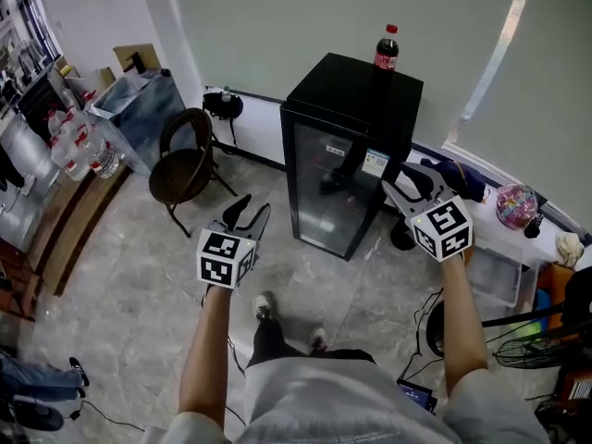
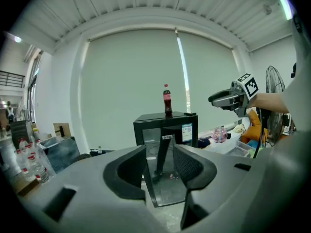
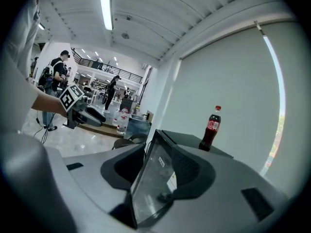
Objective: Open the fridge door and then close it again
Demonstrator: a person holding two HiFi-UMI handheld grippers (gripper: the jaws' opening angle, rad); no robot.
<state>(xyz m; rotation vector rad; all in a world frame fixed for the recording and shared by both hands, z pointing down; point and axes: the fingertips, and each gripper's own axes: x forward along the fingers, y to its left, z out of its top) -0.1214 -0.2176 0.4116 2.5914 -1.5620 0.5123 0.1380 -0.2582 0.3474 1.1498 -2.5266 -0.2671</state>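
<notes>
Since the fridge door [image 1: 326, 178] is shut, opening looks not yet begun.

Head view: both arms reach toward the mini fridge [image 1: 356, 91], which has a cola bottle [image 1: 387, 49] on top. The left gripper [image 1: 252, 213] is well short; the right gripper [image 1: 404, 181] is near the front corner, probably seeking the door edge.

Left gripper view: jaws wide, empty, mini fridge [image 2: 165, 144] framed well ahead.

Right gripper view: jaws apart, gripping nothing; door edge [image 3: 146, 178] lines up between them, contact uncertain.

Lab hall: cluttered bench [image 1: 69, 225], mezzanine railing [image 3: 111, 71]

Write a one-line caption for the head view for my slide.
Head view: left tongs and right tongs, both open, point toward a black glass-door fridge with a cola bottle on top.
</notes>
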